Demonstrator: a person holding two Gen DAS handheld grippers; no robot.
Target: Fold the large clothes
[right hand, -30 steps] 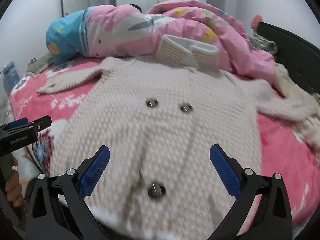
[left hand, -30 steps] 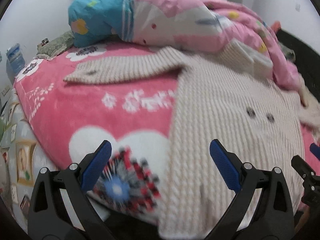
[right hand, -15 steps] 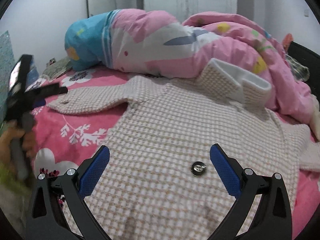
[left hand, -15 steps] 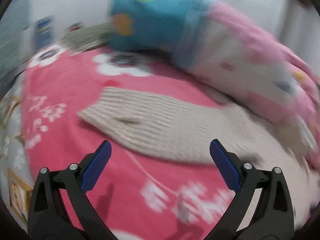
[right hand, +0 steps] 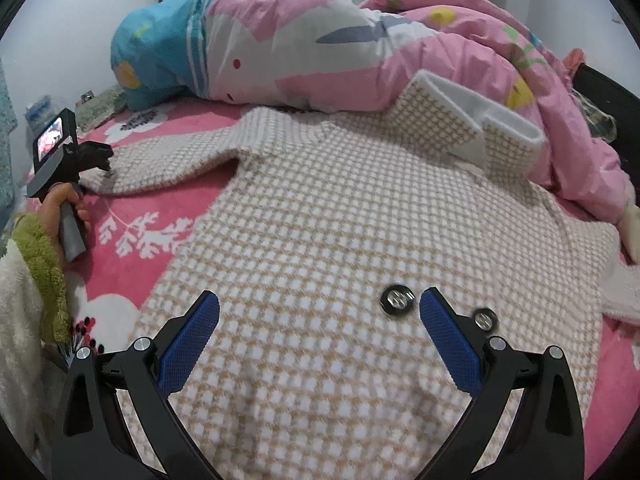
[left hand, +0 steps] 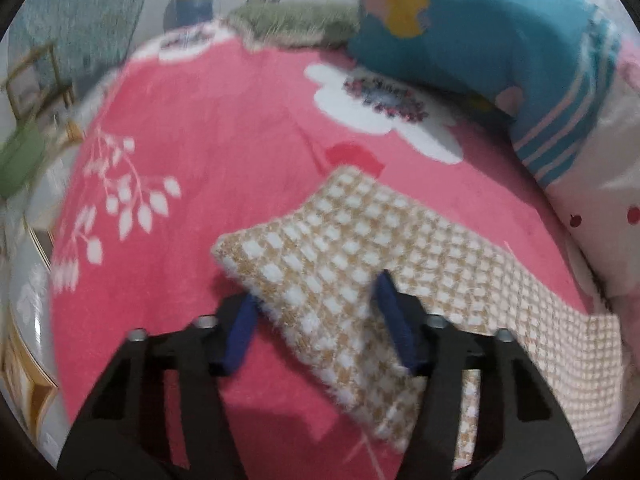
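A large beige-and-white checked knit coat (right hand: 320, 220) lies spread flat on the pink bed blanket (left hand: 200, 140), buttons (right hand: 396, 299) up and collar (right hand: 472, 120) toward the duvet. Its left sleeve (left hand: 360, 248) stretches out sideways. My left gripper (left hand: 316, 292) is down at the sleeve's cuff. Its jaws are closing with the cuff between them, and the fabric is not bunched. In the right wrist view the left gripper (right hand: 96, 156) shows at the far left, held by a hand. My right gripper (right hand: 320, 296) hovers open over the coat's front, holding nothing.
A pink patterned duvet (right hand: 440, 60) and a blue-ended pillow (left hand: 480, 28) are heaped at the head of the bed, touching the collar. A green mat (left hand: 296, 24) lies at the far corner. The person's green cuff (right hand: 40, 248) is at the left bed edge. Dark furniture (right hand: 600, 92) borders the right.
My left gripper swung from the coat's lower hem over to the sleeve cuff, dropped, and its jaws narrowed around it. The right gripper moved up along the coat front, then held still.
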